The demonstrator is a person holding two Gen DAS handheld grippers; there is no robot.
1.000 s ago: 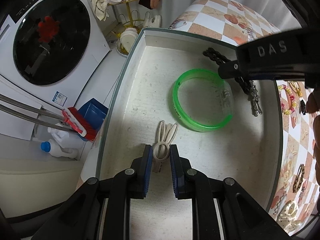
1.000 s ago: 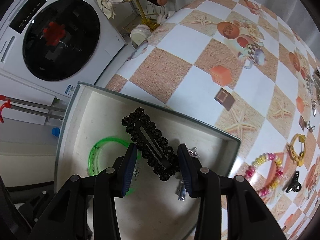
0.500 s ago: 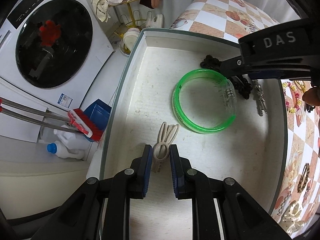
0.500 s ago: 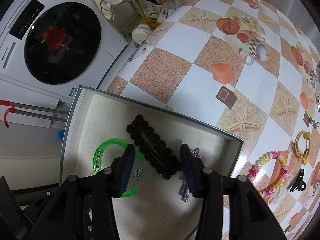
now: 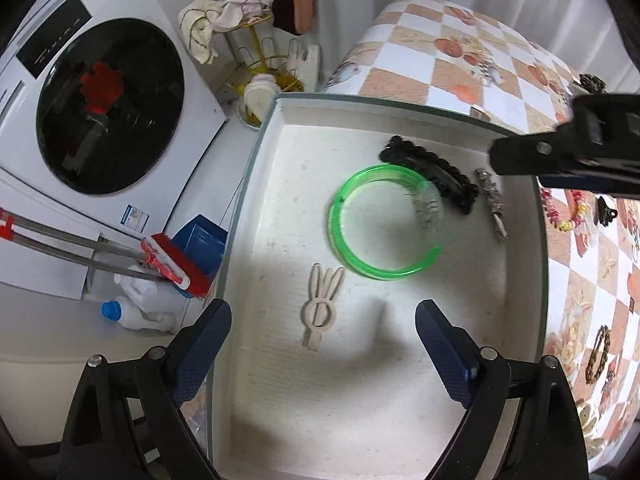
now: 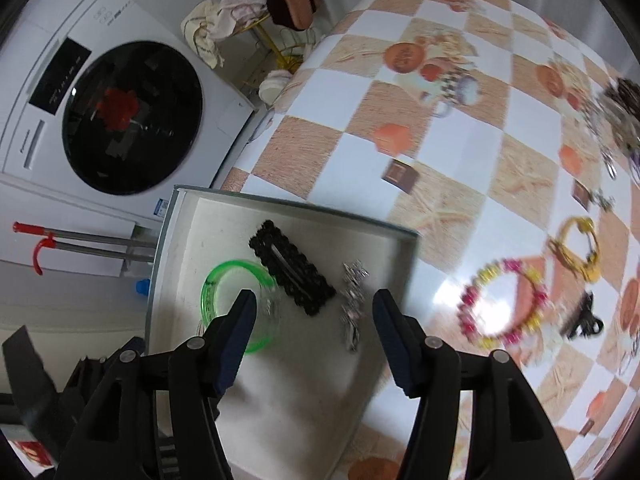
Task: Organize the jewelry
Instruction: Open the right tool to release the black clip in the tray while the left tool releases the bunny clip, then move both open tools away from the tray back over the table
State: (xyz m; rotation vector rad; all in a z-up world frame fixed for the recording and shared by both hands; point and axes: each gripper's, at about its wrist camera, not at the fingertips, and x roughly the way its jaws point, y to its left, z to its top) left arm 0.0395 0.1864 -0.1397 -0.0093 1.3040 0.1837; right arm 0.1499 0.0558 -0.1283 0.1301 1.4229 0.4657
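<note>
A white tray (image 5: 400, 420) (image 6: 280, 408) lies at the table's corner. Loose on its floor lie a beige rabbit-shaped hair clip (image 5: 321, 307), a green bangle (image 5: 345, 204) (image 6: 210, 292), a black beaded barrette (image 5: 436, 174) (image 6: 292, 268) and a silver clip (image 5: 493, 204) (image 6: 352, 304). My left gripper (image 5: 323, 324) hangs over the rabbit clip, jaws opening wide, pads clear of it. My right gripper (image 6: 314, 312) hovers above the barrette and silver clip, jaws opening, nothing between the pads; its body shows in the left wrist view (image 5: 568, 148).
On the checked tablecloth (image 6: 460, 160) right of the tray lie a pink-and-yellow bead bracelet (image 6: 504, 304), a yellow hair tie (image 6: 576, 248), a black claw clip (image 6: 582, 316) and more pieces. A washing machine (image 5: 104, 112), broom and bottle stand beyond the tray's left edge.
My left gripper opened wide and let go of the rabbit clip, which now lies on the tray floor. My right gripper released the black barrette into the tray, opened and drew up and rightward.
</note>
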